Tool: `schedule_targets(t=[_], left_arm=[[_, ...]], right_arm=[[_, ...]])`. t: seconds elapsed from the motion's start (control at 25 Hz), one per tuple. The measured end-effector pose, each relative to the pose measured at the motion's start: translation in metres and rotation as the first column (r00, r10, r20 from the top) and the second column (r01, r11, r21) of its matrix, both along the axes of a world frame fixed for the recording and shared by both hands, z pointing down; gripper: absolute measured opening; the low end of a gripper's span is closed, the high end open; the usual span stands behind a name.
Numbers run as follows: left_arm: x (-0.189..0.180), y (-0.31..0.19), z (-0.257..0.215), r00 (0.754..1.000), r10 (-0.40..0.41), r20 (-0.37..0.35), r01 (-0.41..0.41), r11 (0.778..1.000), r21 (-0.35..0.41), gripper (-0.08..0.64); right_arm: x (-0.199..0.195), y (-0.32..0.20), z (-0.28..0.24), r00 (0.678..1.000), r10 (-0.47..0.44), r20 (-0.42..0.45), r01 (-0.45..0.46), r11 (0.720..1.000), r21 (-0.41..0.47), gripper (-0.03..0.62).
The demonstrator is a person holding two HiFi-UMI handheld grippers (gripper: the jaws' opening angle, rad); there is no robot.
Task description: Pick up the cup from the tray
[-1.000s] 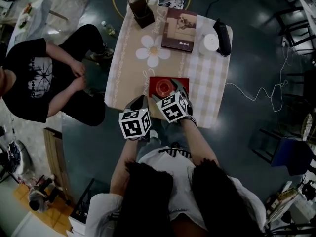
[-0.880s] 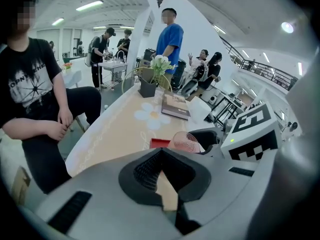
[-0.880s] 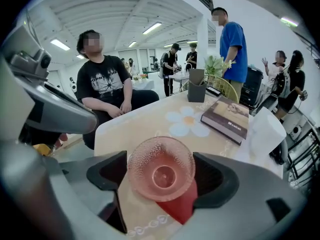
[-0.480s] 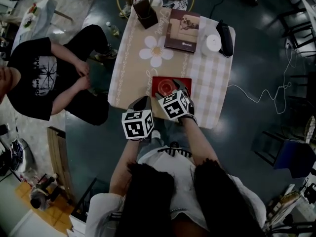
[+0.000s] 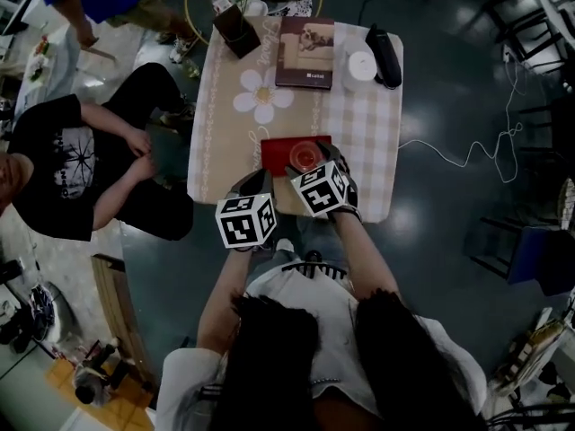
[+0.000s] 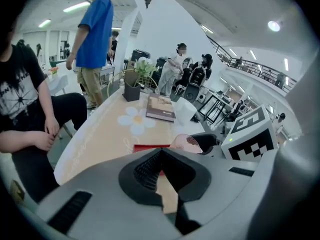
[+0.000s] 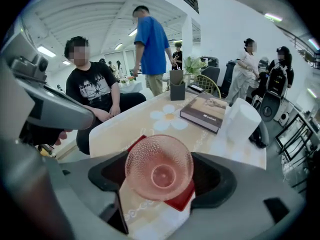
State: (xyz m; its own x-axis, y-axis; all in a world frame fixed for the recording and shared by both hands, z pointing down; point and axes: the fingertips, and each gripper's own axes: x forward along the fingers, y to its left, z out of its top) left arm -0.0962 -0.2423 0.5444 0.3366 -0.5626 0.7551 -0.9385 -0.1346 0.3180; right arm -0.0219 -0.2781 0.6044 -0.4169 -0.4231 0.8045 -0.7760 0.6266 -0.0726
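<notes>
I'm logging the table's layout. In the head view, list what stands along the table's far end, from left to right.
dark planter → book → white cylinder → black device

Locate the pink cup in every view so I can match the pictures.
Head view: pink cup on the red tray, mid-picture.
Left gripper view: right of centre, at the tray's right end.
Right gripper view: low centre, large.
Shared landmark: the tablecloth's daisy print.
</notes>
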Motion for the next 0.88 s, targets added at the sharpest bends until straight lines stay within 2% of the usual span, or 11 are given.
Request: schedule_targets(t=[0.12, 0.56, 0.88], left_arm=[[0.013, -0.002, 0.000, 0.999, 0.017, -0.033, -0.017, 1.000, -0.006, 0.008], [0.059, 0.001, 0.000, 0.981, 0.195, 0.028, -0.195, 0.980, 0.026, 0.008], [0.081, 0.010, 0.004, 0.967, 0.253, 0.020, -0.254, 0.967, 0.018, 0.008]], right_arm=[[0.022, 0.002, -0.001, 0.999, 0.051, -0.012, -0.051, 0.999, 0.006, 0.393], [0.100, 0.026, 0.003, 0.973, 0.218, -0.071, -0.219, 0.976, 0.000, 0.393], [0.144, 0.045, 0.010, 0.945, 0.313, -0.092, -0.315, 0.949, -0.008, 0.393]])
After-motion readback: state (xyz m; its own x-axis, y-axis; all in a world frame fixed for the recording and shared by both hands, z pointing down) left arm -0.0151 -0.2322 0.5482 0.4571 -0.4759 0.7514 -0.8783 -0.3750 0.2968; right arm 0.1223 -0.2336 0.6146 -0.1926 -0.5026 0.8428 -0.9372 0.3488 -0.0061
